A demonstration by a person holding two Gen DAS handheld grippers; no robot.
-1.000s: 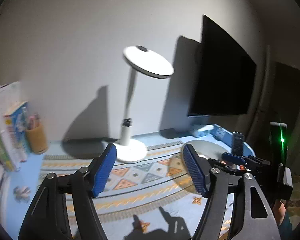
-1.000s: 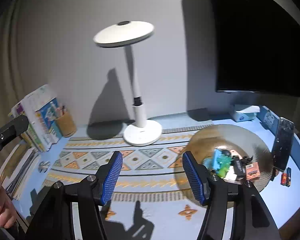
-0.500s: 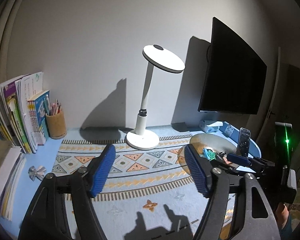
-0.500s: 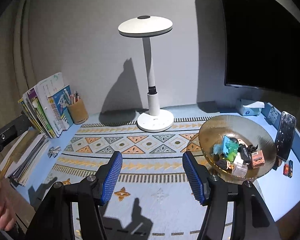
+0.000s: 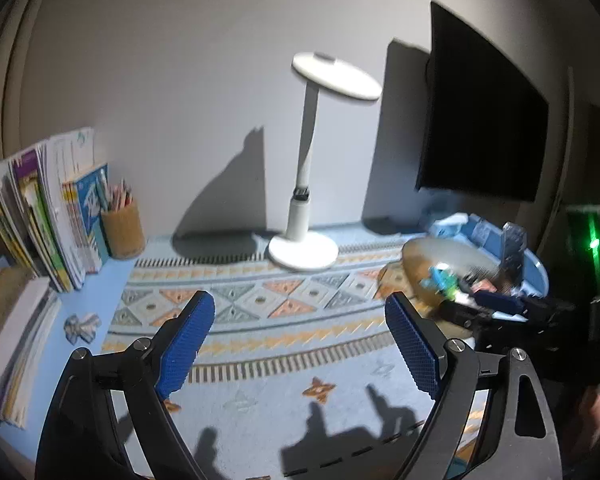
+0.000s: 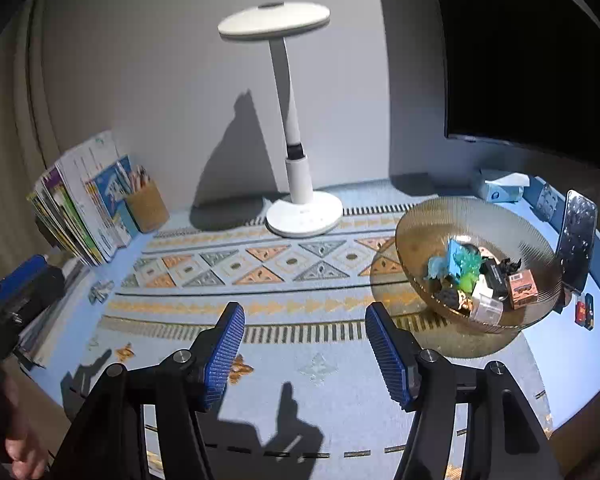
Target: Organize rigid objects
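Observation:
An amber glass bowl (image 6: pixel 428 216) stands at the right of the patterned mat (image 6: pixel 260 272) and holds several small toys: a blue-green figure (image 6: pixel 458 262), a brown box (image 6: pixel 522 288) and black and white pieces. The bowl also shows in the left wrist view (image 5: pixel 420 256). My right gripper (image 6: pixel 304 344) is open and empty above the mat's front, left of the bowl. My left gripper (image 5: pixel 300 338) is open and empty above the mat. A small silver-blue piece (image 5: pixel 82 326) lies at the mat's left edge.
A white desk lamp (image 6: pixel 302 216) stands at the back centre. Books (image 6: pixel 80 204) and a pencil cup (image 6: pixel 146 206) stand at the left. A phone (image 6: pixel 576 240) leans at the right, with a tissue box (image 6: pixel 500 190) and a dark monitor (image 6: pixel 532 60) behind.
Both grippers have pulled back and up from the table, so more of the mat shows. Their jaws have stayed open.

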